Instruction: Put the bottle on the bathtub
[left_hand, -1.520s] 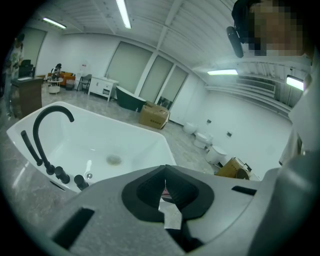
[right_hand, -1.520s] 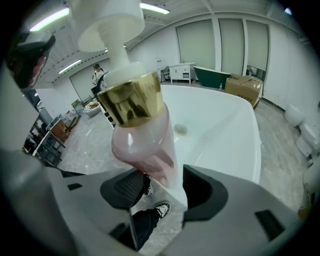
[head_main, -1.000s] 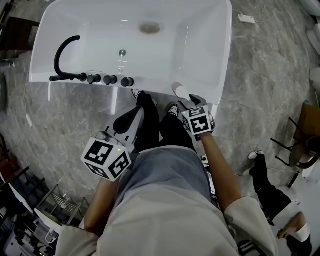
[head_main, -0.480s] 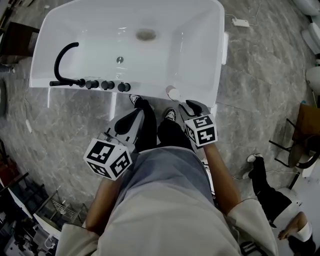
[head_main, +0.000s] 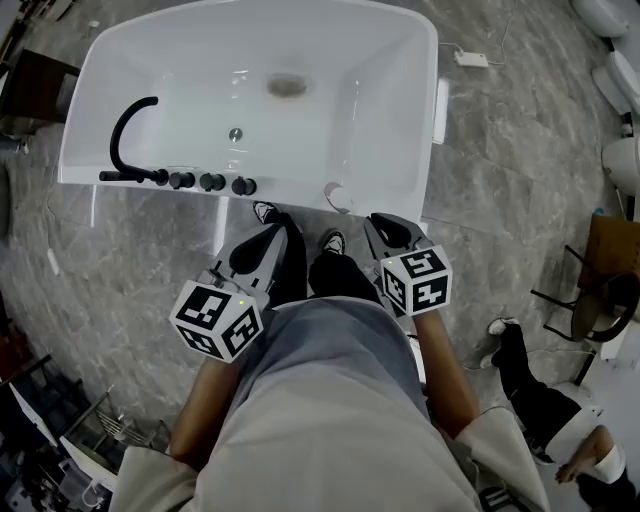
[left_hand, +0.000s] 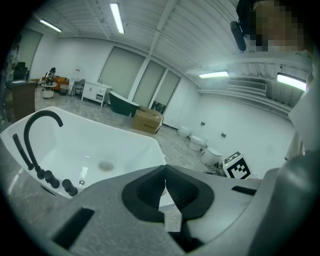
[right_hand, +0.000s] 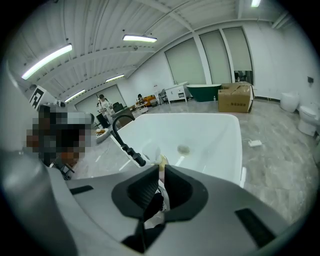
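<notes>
A small white bottle (head_main: 338, 197) stands upright on the near rim of the white bathtub (head_main: 400, 120), right of the black tap knobs. My right gripper (head_main: 388, 228) hangs just short of the bottle and to its right, not touching it. Its jaws are open by only a narrow slit, and in the right gripper view the bottle's top (right_hand: 161, 161) shows through that slit. My left gripper (head_main: 256, 250) is held low in front of the tub, shut and empty, with its tips meeting (left_hand: 165, 168).
A black curved faucet (head_main: 128, 120) and a row of black knobs (head_main: 210, 182) sit on the tub's near left rim. The drain (head_main: 286, 85) lies in the basin. The person's shoes (head_main: 330, 243) stand close to the tub. Chairs (head_main: 600, 280) and another person (head_main: 545, 400) are at the right.
My right gripper let go of the bottle on the rim and drew back toward the person. The bottle stays standing. The head view shifted slightly.
</notes>
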